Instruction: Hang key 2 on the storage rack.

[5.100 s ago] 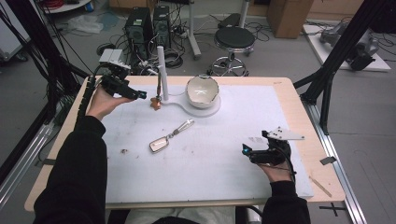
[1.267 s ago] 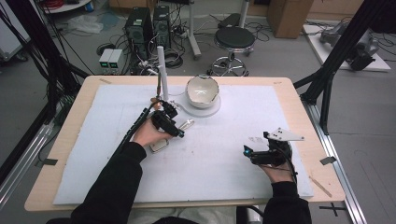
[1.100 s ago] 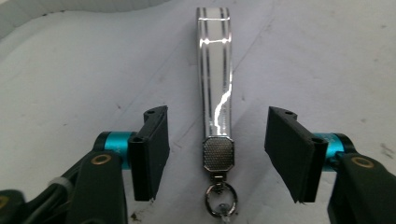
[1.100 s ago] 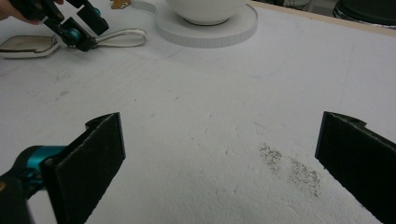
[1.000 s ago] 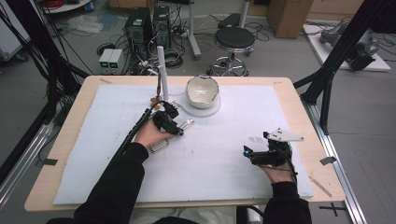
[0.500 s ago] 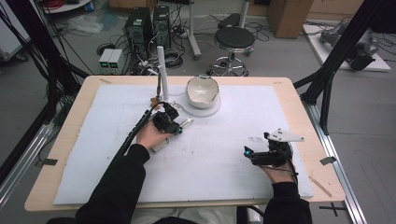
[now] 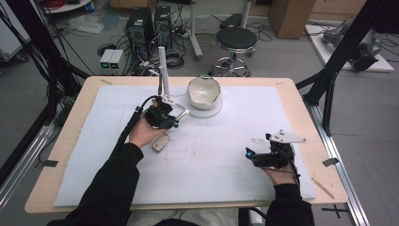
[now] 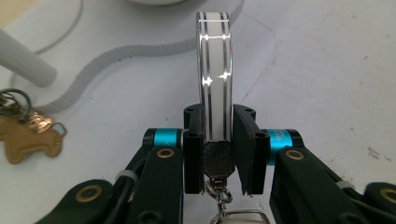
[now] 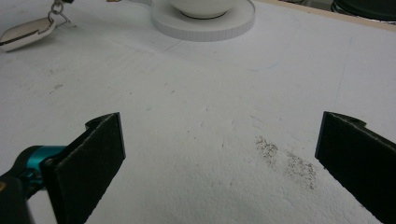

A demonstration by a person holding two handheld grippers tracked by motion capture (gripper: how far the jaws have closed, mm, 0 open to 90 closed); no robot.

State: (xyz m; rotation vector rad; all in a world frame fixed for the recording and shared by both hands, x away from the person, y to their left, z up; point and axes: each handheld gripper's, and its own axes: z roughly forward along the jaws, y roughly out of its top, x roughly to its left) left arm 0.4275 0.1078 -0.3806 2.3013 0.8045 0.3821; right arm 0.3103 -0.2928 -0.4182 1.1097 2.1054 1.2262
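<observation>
Left tool (image 8: 217, 154) clamps the keychain strap (image 8: 213, 74); right tool (image 9: 219, 158) gapes wide, empty.

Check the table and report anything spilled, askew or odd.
A patch of dark specks soils the white mat between the right gripper's open jaws, like spilled grit. Otherwise nothing stands out: the left gripper clamps the keychain strap, and the bowl sits upright.

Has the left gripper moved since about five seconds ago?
Yes. The left gripper has come in from the table's left edge toward the white bowl, and now grips the keychain.
</observation>
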